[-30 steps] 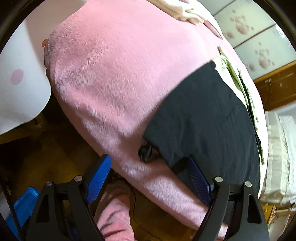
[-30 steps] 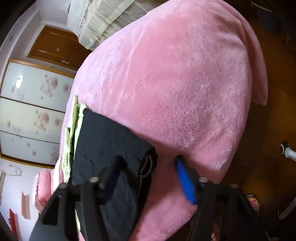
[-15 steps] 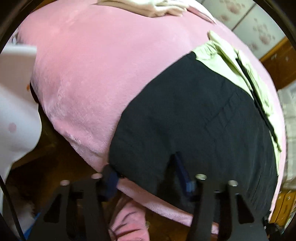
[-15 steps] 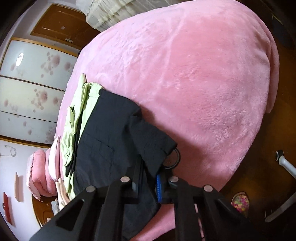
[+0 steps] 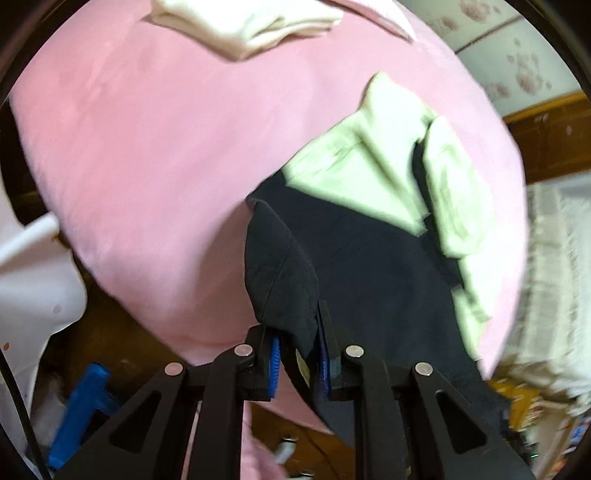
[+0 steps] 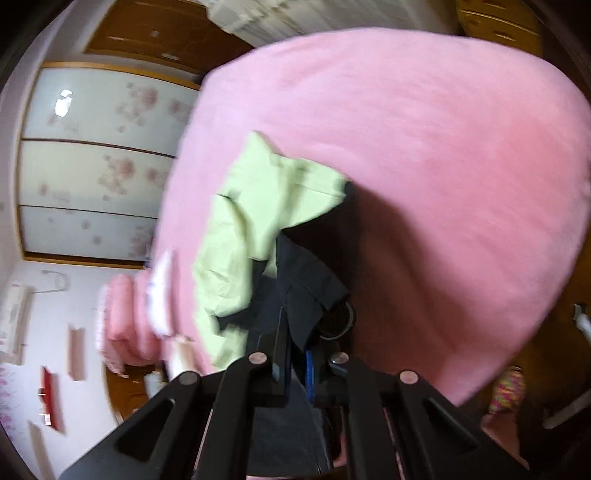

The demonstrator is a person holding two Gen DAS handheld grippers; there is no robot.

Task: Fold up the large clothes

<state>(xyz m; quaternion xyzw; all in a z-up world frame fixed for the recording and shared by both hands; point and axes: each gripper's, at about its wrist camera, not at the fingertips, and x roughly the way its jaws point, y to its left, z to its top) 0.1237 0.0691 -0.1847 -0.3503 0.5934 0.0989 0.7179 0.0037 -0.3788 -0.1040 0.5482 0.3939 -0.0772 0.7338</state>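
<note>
A black garment lies on a pale green garment on a bed under a pink plush blanket. The jaws of my left gripper are closing, and their blue pads pinch a bunched corner of the black cloth, which hangs raised off the bed. In the right wrist view, my right gripper is shut on another corner of the black garment, lifted above the pink blanket. The green garment shows beyond it. A dark ring hangs from that corner.
Folded cream clothes lie at the bed's far side. Flower-patterned sliding doors and white curtains stand behind the bed. A pink pillow sits at its head. Wooden floor with a blue object lies below the bed edge.
Both grippers went from open around the black garment's near edge to pinching it. They rose with the cloth, uncovering more of the green garment.
</note>
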